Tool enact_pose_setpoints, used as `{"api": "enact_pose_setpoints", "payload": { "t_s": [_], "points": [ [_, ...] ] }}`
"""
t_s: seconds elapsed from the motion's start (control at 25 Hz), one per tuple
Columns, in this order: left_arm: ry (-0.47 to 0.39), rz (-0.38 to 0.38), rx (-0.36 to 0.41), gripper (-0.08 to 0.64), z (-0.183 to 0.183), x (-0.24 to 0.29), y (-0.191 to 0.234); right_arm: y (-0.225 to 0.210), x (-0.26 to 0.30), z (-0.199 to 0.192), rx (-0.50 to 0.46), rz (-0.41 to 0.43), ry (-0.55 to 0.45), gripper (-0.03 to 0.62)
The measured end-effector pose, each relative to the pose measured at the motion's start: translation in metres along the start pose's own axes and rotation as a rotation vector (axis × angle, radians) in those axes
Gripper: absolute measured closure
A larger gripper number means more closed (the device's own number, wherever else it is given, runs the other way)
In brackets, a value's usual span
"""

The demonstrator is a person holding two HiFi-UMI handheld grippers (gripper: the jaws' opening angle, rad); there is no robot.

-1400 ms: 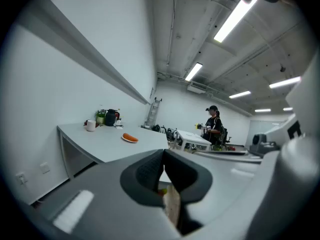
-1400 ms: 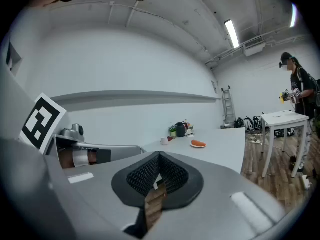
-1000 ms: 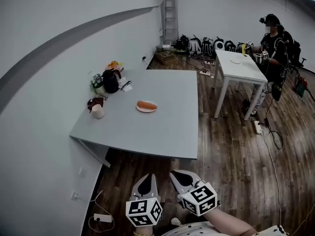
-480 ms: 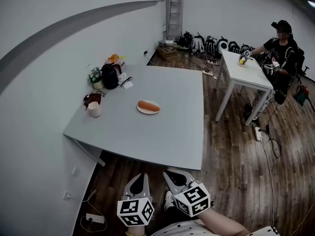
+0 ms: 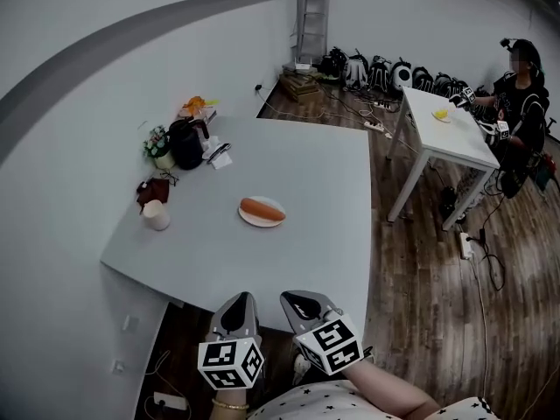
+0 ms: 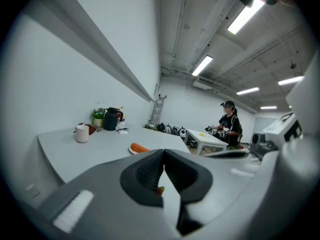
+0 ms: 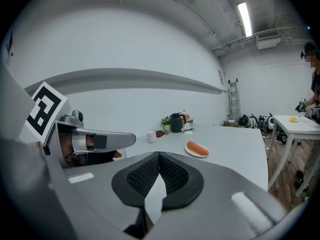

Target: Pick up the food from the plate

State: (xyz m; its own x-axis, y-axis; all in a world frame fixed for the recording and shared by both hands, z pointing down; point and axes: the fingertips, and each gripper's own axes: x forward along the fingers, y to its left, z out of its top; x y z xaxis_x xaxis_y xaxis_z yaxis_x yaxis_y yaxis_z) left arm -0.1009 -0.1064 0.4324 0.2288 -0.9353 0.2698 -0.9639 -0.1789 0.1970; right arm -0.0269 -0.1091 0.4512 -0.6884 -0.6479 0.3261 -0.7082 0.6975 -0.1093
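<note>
An orange sausage-shaped food (image 5: pixel 262 208) lies on a small white plate (image 5: pixel 251 220) near the middle of the grey table (image 5: pixel 332 182). Both grippers hang at the table's near edge, well short of the plate. My left gripper (image 5: pixel 240 303) is shut with nothing between its jaws. My right gripper (image 5: pixel 296 300), beside it, is also shut and empty. In the left gripper view the food (image 6: pixel 139 147) shows far ahead, above the closed tips (image 6: pixel 162 152). The right gripper view has the food (image 7: pixel 198 148) ahead to the right of the closed tips (image 7: pixel 159 155), with the left gripper (image 7: pixel 95 140) at the left.
A black kettle (image 5: pixel 185 143), a small plant (image 5: pixel 157 144), a white cup (image 5: pixel 157 215) and a dark item (image 5: pixel 150 190) line the table's left side by the wall. At the right a person (image 5: pixel 521 103) stands by a white table (image 5: pixel 451 134). Bags (image 5: pixel 385 73) and a ladder (image 5: pixel 312 16) stand by the back wall.
The view has drawn closer to the table. Both grippers have come up to its near edge, still shut. The person in the background has shifted to the right.
</note>
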Motion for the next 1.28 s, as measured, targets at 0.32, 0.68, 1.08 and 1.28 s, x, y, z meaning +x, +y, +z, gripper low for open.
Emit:
{"api": "enact_pose_setpoints", "payload": {
  "t_s": [0.32, 0.68, 1.08, 1.28],
  "points": [
    [0.035, 0.008, -0.014, 0.552, -0.002, 0.056, 0.022, -0.058, 0.054, 0.014, -0.039, -0.003, 0.043, 0.592],
    [0.069, -0.008, -0.034, 0.552, -0.002, 0.105, 0.072, -0.094, 0.139, 0.017, -0.078, -0.016, 0.127, 0.518],
    [0.129, -0.096, -0.002, 0.552, 0.008, 0.182, 0.132, -0.151, 0.276, 0.005, -0.314, -0.015, 0.401, 0.412],
    [0.167, -0.122, -0.009, 0.552, 0.005, 0.211, 0.151, -0.181, 0.337, -0.016, -0.46, -0.006, 0.586, 0.382]
  ]
}}
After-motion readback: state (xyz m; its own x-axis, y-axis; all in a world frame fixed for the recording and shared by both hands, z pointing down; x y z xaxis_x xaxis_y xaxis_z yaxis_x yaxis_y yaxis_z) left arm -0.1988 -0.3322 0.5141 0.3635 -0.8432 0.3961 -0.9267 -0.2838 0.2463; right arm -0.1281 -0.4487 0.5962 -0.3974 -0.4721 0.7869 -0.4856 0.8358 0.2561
